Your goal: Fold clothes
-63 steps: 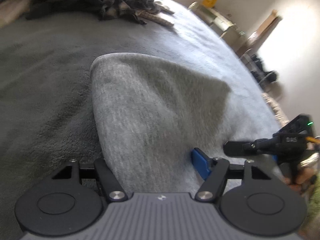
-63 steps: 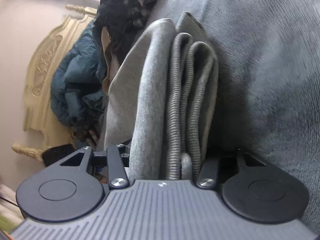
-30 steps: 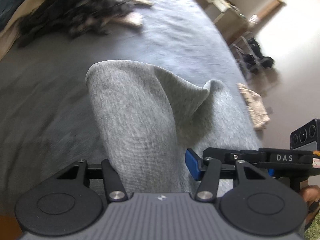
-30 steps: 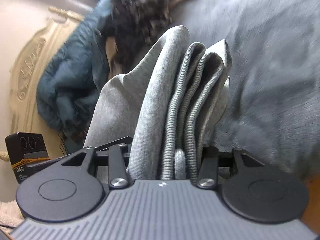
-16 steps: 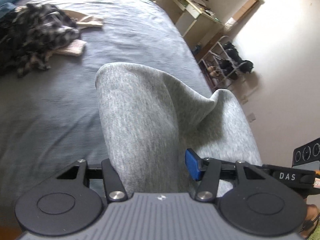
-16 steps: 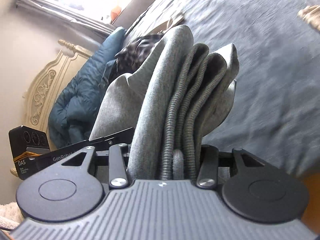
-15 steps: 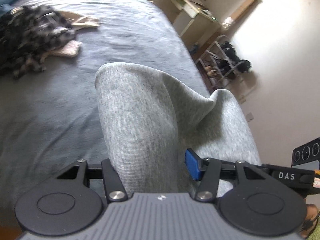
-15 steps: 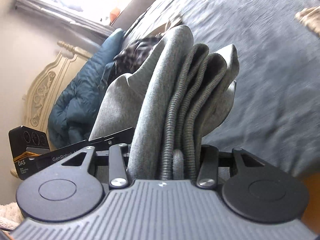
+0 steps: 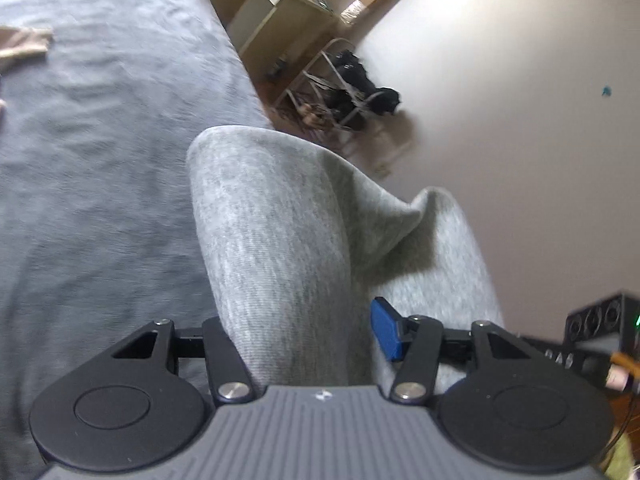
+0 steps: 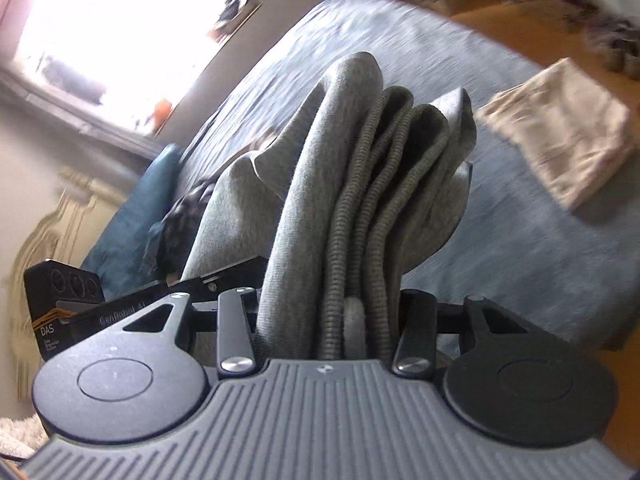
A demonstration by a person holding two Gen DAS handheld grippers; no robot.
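A grey-blue blanket (image 9: 100,152) covers the bed beneath you, and past its edge, toward one o'clock in your left view, a pale wall (image 9: 520,100) stands behind a metal rack (image 9: 332,92) with dark things on it and a light desk (image 9: 276,8) at twelve.

Your left gripper (image 9: 304,328) is pinching the grey sweatshirt (image 9: 272,240). The cloth fills the gap between the jaws and rises from six o'clock toward twelve in a smooth fold, with a second fold sagging away toward three. A blue pad (image 9: 385,328) shows on the finger at four o'clock, set against the fabric.

Your right gripper (image 10: 328,320) is clamped on the same sweatshirt (image 10: 320,208), here a thick bunch that includes its ribbed hem (image 10: 360,216). The layers stand up from between the jaws toward twelve o'clock, packed tight.

In the right view a folded beige cloth (image 10: 560,132) lies on the blanket (image 10: 520,240) at two o'clock. A bright window (image 10: 120,20) sits at eleven, with a dark teal duvet (image 10: 132,216) and a carved pale headboard (image 10: 44,240) at nine. The other gripper's black body (image 10: 64,292) shows at eight o'clock, close beside yours.
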